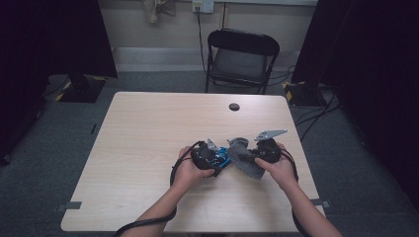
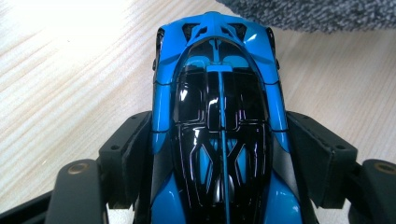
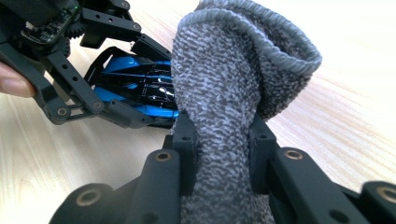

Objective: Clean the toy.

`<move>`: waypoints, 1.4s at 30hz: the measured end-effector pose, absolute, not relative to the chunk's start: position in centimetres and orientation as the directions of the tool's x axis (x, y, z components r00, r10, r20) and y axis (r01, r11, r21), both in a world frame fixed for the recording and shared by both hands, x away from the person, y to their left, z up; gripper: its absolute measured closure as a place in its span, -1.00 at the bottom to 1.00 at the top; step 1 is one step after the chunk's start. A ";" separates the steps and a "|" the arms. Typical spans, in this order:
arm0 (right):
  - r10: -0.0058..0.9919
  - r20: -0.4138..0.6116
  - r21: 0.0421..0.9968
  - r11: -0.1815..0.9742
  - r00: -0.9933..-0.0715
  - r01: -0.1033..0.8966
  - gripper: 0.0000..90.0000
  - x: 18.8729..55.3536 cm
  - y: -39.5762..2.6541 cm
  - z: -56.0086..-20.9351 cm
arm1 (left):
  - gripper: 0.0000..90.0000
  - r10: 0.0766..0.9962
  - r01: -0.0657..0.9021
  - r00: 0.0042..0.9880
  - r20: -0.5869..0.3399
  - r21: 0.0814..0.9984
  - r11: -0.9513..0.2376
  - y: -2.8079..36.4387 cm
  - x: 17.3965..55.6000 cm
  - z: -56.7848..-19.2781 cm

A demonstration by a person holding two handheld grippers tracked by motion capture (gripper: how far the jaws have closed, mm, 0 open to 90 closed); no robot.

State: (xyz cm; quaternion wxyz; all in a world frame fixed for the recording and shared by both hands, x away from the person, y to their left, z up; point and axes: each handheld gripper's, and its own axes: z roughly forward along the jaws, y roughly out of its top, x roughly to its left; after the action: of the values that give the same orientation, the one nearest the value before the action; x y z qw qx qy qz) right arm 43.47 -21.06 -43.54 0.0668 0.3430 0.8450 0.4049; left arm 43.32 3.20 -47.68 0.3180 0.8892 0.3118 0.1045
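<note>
High view: I hold one gripper in each hand over the near half of the table [image 1: 148, 128]. My left gripper [image 1: 213, 159] sits left of centre with the blue car [image 1: 222, 158] at its tip. My right gripper [image 1: 257, 154] sits just to the right, with the grey sock [image 1: 242, 157] lying between the two grippers. Car and sock are close together, near the table's near-right area. A black chair [image 1: 241, 58] stands beyond the far edge.

Left gripper view: My jaws stand wide and clamp the car [image 2: 219, 126] on both flanks, pads pressed against its sides. The car points away from me, roof up, over the wood surface. The sock [image 2: 317, 14] lies just beyond the car's far end; I cannot tell whether they touch.

Right gripper view: My jaws are drawn nearly together and pinch the sock [image 3: 224, 107] between the pads. The sock rises from the grip, its ribbed cuff open at the top. My left gripper [image 3: 135, 109] appears at the left, holding the car [image 3: 140, 88] right beside the sock.
</note>
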 end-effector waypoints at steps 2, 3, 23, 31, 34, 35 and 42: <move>0.635 0.164 0.729 0.438 -0.755 0.526 0.59 43.5 -21.0 -43.6 | -0.40 0.624 0.489 0.781 -0.014 0.635 -0.598 3.3 43.2 -47.8; 0.635 0.164 0.729 0.438 -0.755 0.526 0.59 43.5 -21.0 -43.6 | -0.40 0.623 0.488 0.782 -0.013 0.634 -0.600 3.3 43.2 -47.8; 0.630 0.161 0.726 0.445 -0.760 0.523 0.59 43.6 -20.2 -43.4 | -0.43 0.577 0.436 0.816 -0.013 0.670 -0.601 4.6 43.0 -47.5; 0.629 0.156 0.724 0.451 -0.761 0.521 0.59 43.8 -20.0 -43.0 | -0.49 0.576 0.446 0.815 -0.060 0.700 -0.558 5.6 42.9 -46.1; 0.630 0.154 0.723 0.454 -0.761 0.522 0.59 43.9 -19.9 -42.9 | -0.50 0.578 0.448 0.814 -0.064 0.702 -0.553 6.1 42.7 -45.6; 0.630 0.157 0.722 0.452 -0.761 0.524 0.59 43.9 -19.9 -42.8 | -0.50 0.577 0.449 0.814 -0.065 0.701 -0.554 6.4 42.7 -45.4; 0.627 0.145 0.722 0.462 -0.765 0.515 0.59 44.1 -19.4 -41.5 | -0.56 0.573 0.454 0.814 -0.093 0.717 -0.529 10.1 41.9 -44.6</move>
State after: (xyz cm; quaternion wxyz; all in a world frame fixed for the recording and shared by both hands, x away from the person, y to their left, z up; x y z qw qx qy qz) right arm 44.05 -19.38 -41.53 0.0708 0.3352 0.8520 0.3958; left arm 41.87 10.12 -44.55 0.3857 0.8708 0.2948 0.0773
